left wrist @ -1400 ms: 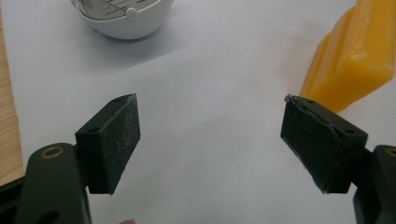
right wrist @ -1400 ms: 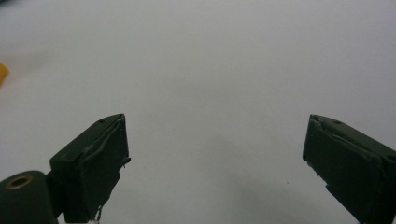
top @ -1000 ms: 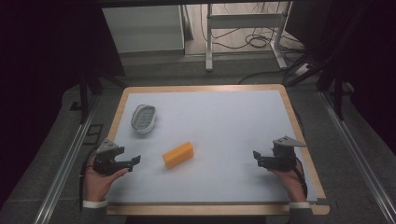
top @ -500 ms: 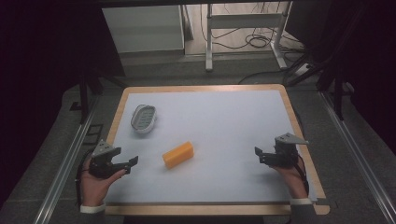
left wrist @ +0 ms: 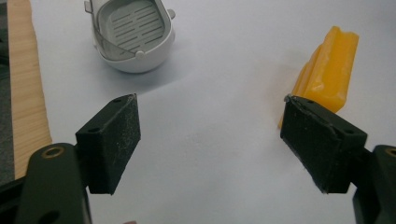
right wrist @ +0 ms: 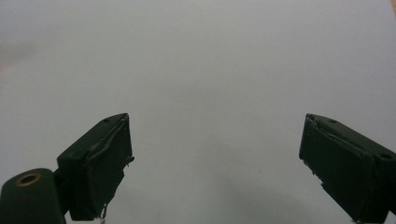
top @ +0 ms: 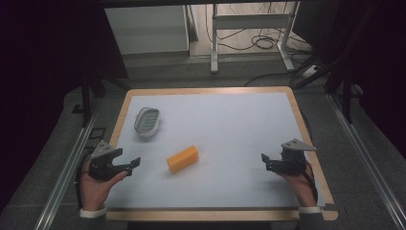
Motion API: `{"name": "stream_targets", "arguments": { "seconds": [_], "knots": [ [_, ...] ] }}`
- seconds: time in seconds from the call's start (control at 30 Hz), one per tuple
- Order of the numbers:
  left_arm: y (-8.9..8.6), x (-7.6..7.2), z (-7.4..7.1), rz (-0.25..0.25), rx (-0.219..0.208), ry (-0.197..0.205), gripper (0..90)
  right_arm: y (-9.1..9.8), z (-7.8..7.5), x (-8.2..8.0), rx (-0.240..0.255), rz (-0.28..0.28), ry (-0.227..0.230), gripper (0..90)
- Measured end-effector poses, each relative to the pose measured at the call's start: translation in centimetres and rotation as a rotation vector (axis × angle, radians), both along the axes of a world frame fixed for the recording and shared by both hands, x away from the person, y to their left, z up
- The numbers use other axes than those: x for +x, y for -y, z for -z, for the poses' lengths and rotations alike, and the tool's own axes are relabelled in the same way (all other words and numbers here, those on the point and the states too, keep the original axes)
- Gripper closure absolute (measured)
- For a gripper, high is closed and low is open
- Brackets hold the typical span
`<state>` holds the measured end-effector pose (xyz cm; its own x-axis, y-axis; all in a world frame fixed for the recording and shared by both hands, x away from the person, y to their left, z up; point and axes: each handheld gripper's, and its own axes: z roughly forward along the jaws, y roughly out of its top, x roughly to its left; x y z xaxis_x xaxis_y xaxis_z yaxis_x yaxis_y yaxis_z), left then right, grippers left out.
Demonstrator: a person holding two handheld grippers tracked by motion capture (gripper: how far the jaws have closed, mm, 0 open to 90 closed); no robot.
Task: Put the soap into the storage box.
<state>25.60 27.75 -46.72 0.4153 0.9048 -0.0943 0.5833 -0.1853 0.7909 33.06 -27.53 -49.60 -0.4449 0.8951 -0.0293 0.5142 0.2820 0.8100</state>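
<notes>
While fingers gape empty | right finger hides yellow block (left wrist: 329, 74) corner | dish (left wrist: 133, 35) cropped

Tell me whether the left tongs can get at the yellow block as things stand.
Probably yes: the left tongs are open, and bare table lies between them and the yellow block. The soap dish sits off to the side.

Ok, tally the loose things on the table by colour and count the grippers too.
Orange: 1, the soap bar
White and grey: 1, the slotted soap dish
Black: 2, the left gripper and the right gripper, both with jaws apart
Total: 4, all over the white table
</notes>
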Motion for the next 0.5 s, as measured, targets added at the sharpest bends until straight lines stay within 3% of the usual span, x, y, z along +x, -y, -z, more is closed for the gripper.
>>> {"name": "stream_targets", "arguments": {
  "seconds": [0.13, 0.23, 0.4, 0.5],
  "knots": [
    [0.2, 0.2, -0.2, 0.007, 0.006, -0.012, 20.0, 0.7, -0.3, -0.3, 0.011, 0.024, 0.016, 9.5],
    [0.7, 0.8, -1.0, 0.010, 0.050, -0.027, 18.8, 0.8, -0.2, -0.3, 0.013, 0.034, 0.007, 9.5],
    [1.9, 1.0, -3.3, 0.049, 0.068, 0.007, 18.8, 1.0, -0.2, -0.4, 0.010, 0.032, 0.006, 9.5],
    [2.5, 1.2, -3.9, 0.065, 0.082, 0.009, 18.8, 1.1, -0.3, -0.4, 0.015, 0.034, 0.009, 9.5]
  ]
}}
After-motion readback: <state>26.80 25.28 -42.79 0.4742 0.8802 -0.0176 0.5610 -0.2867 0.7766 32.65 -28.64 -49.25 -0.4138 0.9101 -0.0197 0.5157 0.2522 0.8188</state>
